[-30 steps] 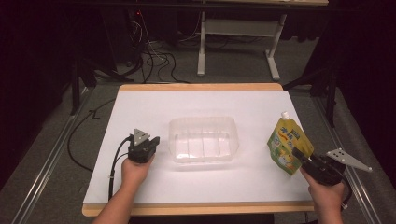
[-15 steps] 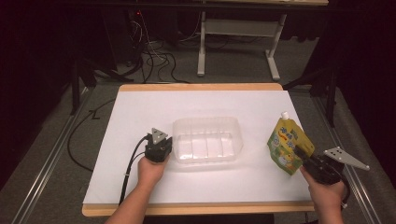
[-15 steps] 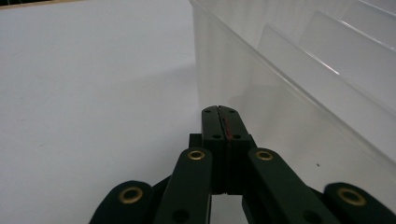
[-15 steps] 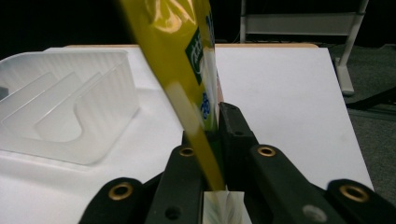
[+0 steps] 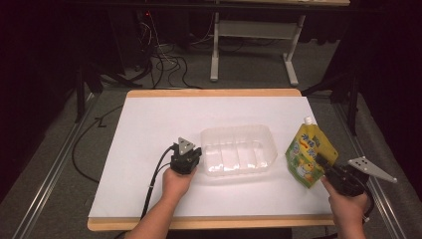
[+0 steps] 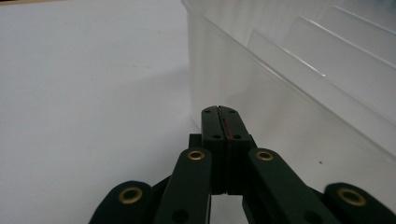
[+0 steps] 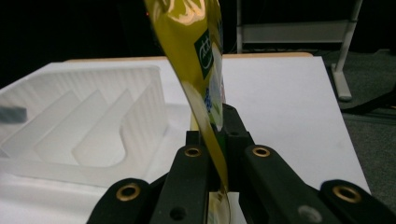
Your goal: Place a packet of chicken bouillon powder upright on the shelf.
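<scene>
A clear plastic tray (image 5: 239, 149) with ribbed dividers sits mid-table on the white mat. My left gripper (image 5: 191, 157) is shut with nothing between its jaws, its tips close against the tray's left wall (image 6: 243, 88). A yellow-green spouted drink pouch (image 5: 307, 153) stands to the right of the tray. My right gripper (image 5: 326, 164) has just closed its jaws on the pouch's lower right edge; in the right gripper view the pouch (image 7: 201, 60) rises from between the pads, with the tray (image 7: 84, 126) at the left.
The white mat (image 5: 149, 129) covers a wooden tabletop (image 5: 209, 92). Cables (image 5: 164, 64) and a white stand's legs (image 5: 254, 55) lie on the floor beyond the far edge. A black cable (image 5: 154, 179) trails from my left gripper toward the front edge.
My left gripper has slid right across the mat up to the tray's left wall. My right gripper has closed on the pouch and stayed in place.
</scene>
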Demonstrator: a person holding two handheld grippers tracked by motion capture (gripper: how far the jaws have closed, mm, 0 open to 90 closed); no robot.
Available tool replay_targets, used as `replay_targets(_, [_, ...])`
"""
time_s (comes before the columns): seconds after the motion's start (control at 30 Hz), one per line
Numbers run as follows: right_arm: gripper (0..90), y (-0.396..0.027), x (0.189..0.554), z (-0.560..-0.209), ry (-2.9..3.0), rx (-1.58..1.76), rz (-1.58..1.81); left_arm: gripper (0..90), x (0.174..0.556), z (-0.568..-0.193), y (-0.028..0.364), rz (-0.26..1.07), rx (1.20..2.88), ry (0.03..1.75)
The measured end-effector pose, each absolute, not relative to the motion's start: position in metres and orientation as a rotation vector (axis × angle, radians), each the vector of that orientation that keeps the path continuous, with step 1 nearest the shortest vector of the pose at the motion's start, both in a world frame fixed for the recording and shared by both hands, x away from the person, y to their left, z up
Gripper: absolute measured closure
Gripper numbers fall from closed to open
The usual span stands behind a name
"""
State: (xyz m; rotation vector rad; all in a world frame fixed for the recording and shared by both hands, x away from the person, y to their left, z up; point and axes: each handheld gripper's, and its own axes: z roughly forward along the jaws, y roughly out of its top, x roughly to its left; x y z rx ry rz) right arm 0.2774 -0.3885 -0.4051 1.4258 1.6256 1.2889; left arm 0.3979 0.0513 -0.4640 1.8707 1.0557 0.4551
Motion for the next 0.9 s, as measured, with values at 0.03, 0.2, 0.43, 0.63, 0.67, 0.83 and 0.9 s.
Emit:
replay_targets(0.03, [90.0, -0.388, 0.277, -0.404, 1.614, 1.421, 1.294, 90.0, 0.398, -0.464, 0.05, 0.454, 1.87, 1.055])
replay_targets(0.2, [90.0, -0.388, 0.272, -0.397, 1.564, 1.41, 1.319, 90.0, 0.4, -0.463, 0.043, 0.452, 1.879, 1.052])
replay_targets(0.43, [90.0, -0.388, 0.264, -0.382, 1.488, 1.383, 1.363, 85.2, 0.401, -0.453, 0.056, 0.479, 1.874, 1.04])
replay_targets(0.63, [90.0, -0.382, 0.256, -0.367, 1.457, 1.36, 1.397, 76.8, 0.382, -0.442, 0.099, 0.523, 1.884, 0.996])
replay_targets(0.67, [90.0, -0.38, 0.256, -0.365, 1.457, 1.352, 1.402, 74.6, 0.379, -0.441, 0.106, 0.525, 1.88, 1.0])
replay_targets(0.83, [90.0, -0.368, 0.257, -0.353, 1.465, 1.316, 1.42, 62.8, 0.368, -0.448, 0.131, 0.546, 1.824, 1.007])
replay_targets(0.9, [90.0, -0.362, 0.258, -0.348, 1.472, 1.305, 1.425, 60.2, 0.37, -0.451, 0.14, 0.5, 1.808, 1.025])
